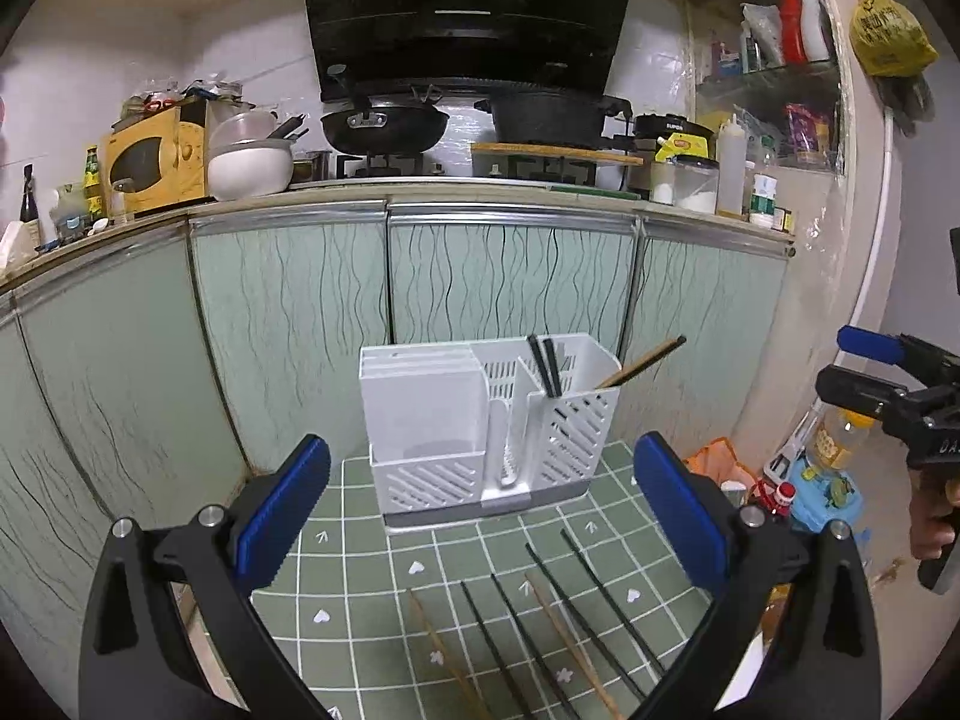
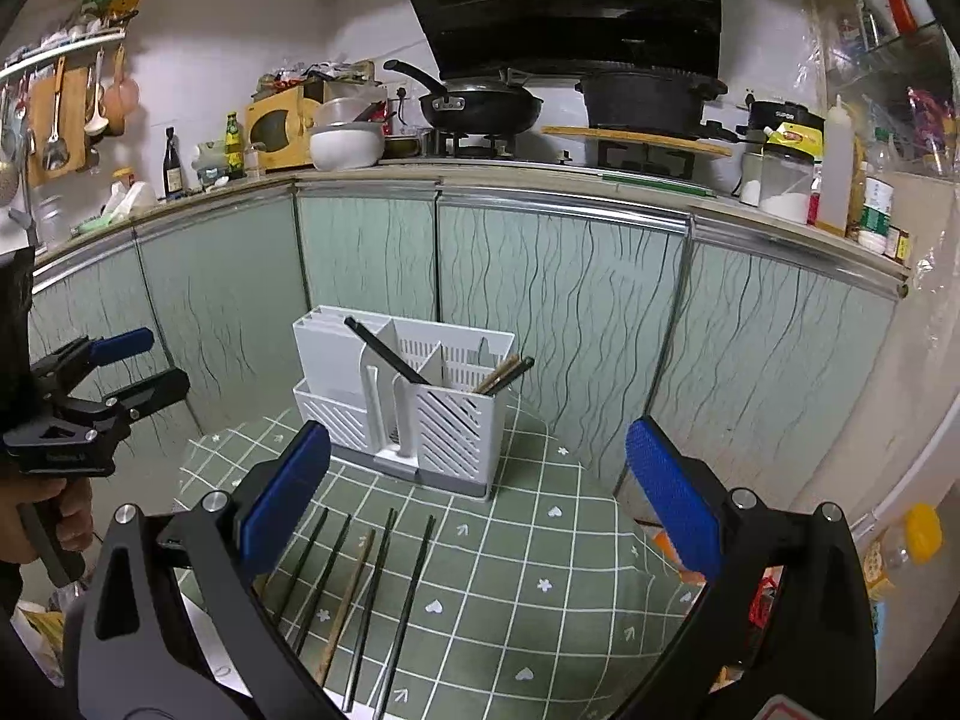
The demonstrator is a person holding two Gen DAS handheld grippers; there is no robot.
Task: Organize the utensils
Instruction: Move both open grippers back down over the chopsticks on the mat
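A white slotted utensil holder [image 1: 486, 426] [image 2: 402, 396] stands at the far end of a green checked mat [image 1: 420, 546] [image 2: 540, 540]. Black chopsticks [image 1: 545, 365] [image 2: 384, 351] and a brown one [image 1: 642, 363] [image 2: 498, 375] lean in its right compartments. Several loose chopsticks, black [image 1: 498, 642] [image 2: 408, 594] and brown [image 1: 564, 636] [image 2: 348, 600], lie side by side on the mat's near part. My left gripper [image 1: 480, 504] hovers open above them, nothing between its blue pads. My right gripper [image 2: 477, 492] is open too, a little to the right of the row, and empty.
Pale green cabinet doors [image 1: 288, 312] close off the space right behind the holder. The counter above carries a wok [image 1: 384, 126], a pot [image 1: 546, 114], bowls and bottles. Bottles and bags [image 1: 828, 468] crowd the floor at the mat's right. A hand [image 2: 54, 516] holds the left gripper's handle.
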